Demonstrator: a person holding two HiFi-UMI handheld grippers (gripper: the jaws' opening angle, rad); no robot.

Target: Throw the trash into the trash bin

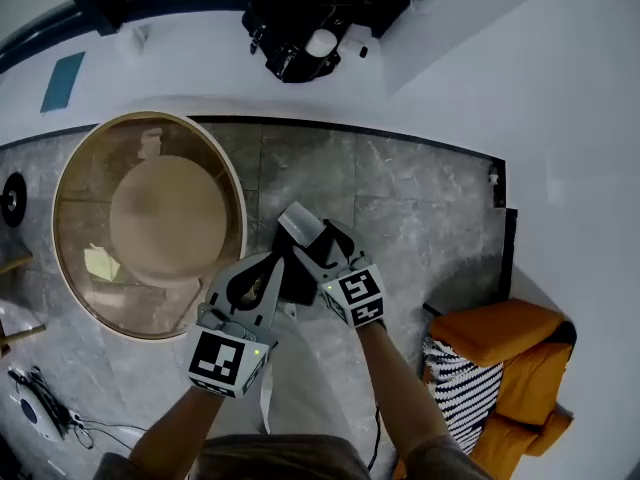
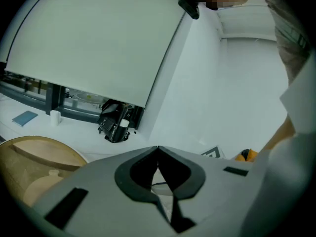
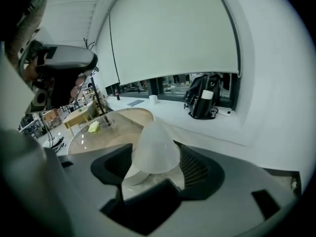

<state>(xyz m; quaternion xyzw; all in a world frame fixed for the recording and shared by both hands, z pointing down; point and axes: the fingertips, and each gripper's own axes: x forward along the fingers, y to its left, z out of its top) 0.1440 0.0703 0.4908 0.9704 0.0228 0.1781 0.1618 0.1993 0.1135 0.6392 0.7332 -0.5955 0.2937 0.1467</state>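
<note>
A: What's at the far left?

B: A round glass worktop (image 1: pixel 85 218) on a pale wooden base, with a yellow note (image 1: pixel 100 263) lying on the glass. Grey stone floor (image 1: pixel 400 198) runs under it.

A: And the left tongs (image 2: pixel 158 157)?

B: Just right of the worktop, held in the air. The tips are together, and I can make out nothing between them.

A: The right tongs (image 3: pixel 155 167)?

B: Right beside the left ones, almost touching them. They are clamped on the cup (image 1: pixel 300 223), with a dark pad pressing each side.

A: So where is the trash?

B: The cup is a cloudy white plastic one. It is lifted off the floor in the right tongs, and its closed end points away from the person.

A: Anything behind?

B: A black bag (image 1: pixel 300 23) on the white sill (image 1: pixel 180 68), beyond the tongs.

A: Far right?

B: An orange chair (image 1: pixel 505 338) with a striped cushion (image 1: pixel 460 383), well apart from the tongs.
</note>
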